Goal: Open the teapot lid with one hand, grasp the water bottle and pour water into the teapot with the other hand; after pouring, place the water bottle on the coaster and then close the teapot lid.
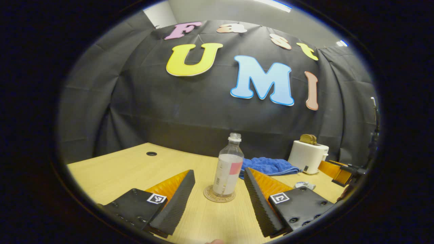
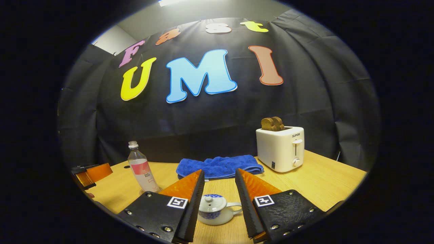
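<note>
Upright, the water bottle [image 1: 228,167] stood on its coaster [image 1: 219,195], framed between the spread left gripper [image 1: 219,181], untouched. Meanwhile the right gripper view revealed the teapot [image 2: 215,209], lid [image 2: 211,201] on, between the spread right gripper [image 2: 219,179], with a toaster [image 2: 280,148] far right.

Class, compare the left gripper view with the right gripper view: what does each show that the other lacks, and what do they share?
Left gripper view alone: the round coaster plainly under the water bottle, and a cable hole in the table. Right gripper view alone: the teapot lid closed on the small teapot, sitting between the open right tool. Shared: bottle, blue towel, white toaster with bread. The left tool is open too.
</note>
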